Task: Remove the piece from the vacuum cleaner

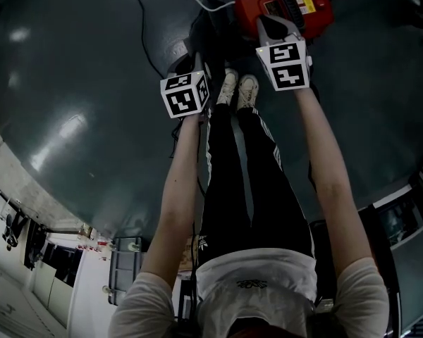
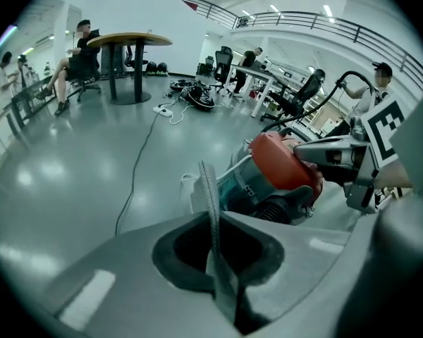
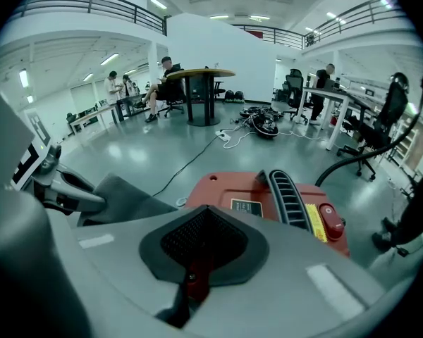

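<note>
The red vacuum cleaner (image 1: 285, 2) stands on the floor ahead of my feet; its red lid (image 3: 233, 192) carries a black ribbed handle (image 3: 285, 196) and a red switch (image 3: 330, 220). My right gripper (image 1: 277, 28) hovers over the lid's near edge, its white fingers spread apart with nothing between them. My left gripper (image 1: 188, 65) is to the left of the vacuum, beside a dark grey part (image 3: 123, 196) at the machine's side. In its own view the left gripper (image 2: 210, 189) looks shut, holding nothing, with the vacuum (image 2: 282, 164) just ahead on the right.
A black cable (image 1: 144, 41) runs across the glossy floor to the vacuum. A black hose (image 3: 352, 160) arcs off to the right. My shoes (image 1: 238, 89) are just short of the machine. Tables, office chairs and seated people (image 2: 81, 55) are far back.
</note>
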A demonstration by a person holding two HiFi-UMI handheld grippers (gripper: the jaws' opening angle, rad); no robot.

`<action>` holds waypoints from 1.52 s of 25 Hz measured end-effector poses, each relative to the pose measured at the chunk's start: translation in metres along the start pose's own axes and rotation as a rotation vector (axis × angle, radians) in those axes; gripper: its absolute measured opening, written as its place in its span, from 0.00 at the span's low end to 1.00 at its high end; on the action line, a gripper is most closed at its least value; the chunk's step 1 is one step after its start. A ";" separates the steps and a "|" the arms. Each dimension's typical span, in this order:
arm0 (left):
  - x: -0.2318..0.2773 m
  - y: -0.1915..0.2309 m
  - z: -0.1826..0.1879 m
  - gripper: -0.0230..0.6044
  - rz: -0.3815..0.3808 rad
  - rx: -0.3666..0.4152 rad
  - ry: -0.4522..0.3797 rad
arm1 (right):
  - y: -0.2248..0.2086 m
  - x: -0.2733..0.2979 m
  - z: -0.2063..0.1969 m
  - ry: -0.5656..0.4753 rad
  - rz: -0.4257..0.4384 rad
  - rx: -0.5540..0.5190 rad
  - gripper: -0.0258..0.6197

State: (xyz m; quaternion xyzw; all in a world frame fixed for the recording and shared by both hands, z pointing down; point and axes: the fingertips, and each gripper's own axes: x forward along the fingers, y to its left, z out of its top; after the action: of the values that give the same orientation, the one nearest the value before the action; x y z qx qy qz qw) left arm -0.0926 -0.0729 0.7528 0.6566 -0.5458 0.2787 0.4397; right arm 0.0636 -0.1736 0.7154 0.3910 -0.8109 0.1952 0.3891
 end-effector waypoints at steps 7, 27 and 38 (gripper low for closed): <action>-0.009 0.012 0.002 0.07 0.009 -0.025 -0.048 | 0.001 0.001 0.001 0.009 -0.037 -0.001 0.08; -0.176 -0.039 0.165 0.07 -0.013 0.094 -0.309 | 0.035 -0.142 0.166 -0.181 -0.091 0.069 0.08; -0.431 -0.105 0.312 0.07 0.003 0.191 -0.808 | 0.072 -0.355 0.334 -0.565 -0.001 0.128 0.08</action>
State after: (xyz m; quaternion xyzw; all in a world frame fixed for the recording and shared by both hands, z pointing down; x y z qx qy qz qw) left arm -0.1347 -0.1426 0.2166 0.7502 -0.6471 0.0483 0.1269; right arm -0.0142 -0.1657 0.2291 0.4542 -0.8730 0.1291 0.1225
